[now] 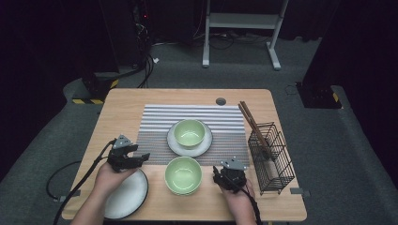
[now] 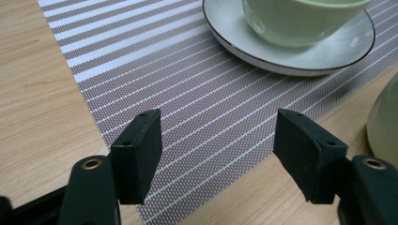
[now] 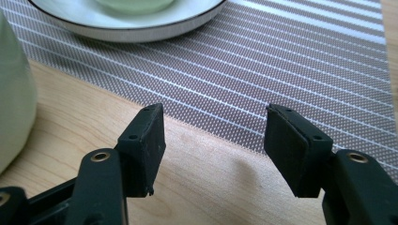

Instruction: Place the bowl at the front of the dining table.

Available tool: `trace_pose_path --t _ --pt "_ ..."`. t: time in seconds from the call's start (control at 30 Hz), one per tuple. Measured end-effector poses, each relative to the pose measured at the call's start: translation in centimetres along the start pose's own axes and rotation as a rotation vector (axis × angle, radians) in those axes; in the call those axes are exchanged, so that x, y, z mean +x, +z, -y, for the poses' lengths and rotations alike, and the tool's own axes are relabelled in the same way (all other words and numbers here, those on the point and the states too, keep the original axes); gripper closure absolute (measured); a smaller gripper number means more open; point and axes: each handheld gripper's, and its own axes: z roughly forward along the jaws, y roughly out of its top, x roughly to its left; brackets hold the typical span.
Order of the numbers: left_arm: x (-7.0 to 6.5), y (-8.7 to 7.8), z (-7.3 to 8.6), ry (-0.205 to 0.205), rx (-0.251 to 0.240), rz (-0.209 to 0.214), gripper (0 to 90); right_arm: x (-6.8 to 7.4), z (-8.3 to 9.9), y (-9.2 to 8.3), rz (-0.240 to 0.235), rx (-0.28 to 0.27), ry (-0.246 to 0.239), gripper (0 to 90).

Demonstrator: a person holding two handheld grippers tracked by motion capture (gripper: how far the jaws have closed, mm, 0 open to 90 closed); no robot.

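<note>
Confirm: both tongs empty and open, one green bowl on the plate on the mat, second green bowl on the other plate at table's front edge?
Not quite. The second green bowl stands on bare table, beside the empty plate, per the high view. Rest holds.

Bare placemat (image 1: 155,140) lies open ahead of the left gripper (image 1: 141,158). The near green bowl (image 1: 183,174) blocks the gap between both grippers; the wire basket (image 1: 272,157) walls the right.

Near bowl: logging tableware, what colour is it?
Pale green bowl, clearest in the high view.
</note>
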Motion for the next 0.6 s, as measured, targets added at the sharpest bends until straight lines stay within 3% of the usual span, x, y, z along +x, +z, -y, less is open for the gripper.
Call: trace_pose_path --t 0.2,0.33,0.6 --pt "0.4 0.1 0.0 0.007 0.025 -0.002 31.0 0.4 -0.4 -0.8 0.007 -0.038 0.002 37.4" --pt "0.7 -0.2 0.1 0.027 0.001 0.004 30.8 0.5 -0.7 -1.4 0.005 -0.058 0.009 37.5" --pt "1.0 -0.1 0.6 0.017 -0.014 0.033 29.4 0.7 -1.5 -2.9 0.018 -0.104 0.011 38.9"
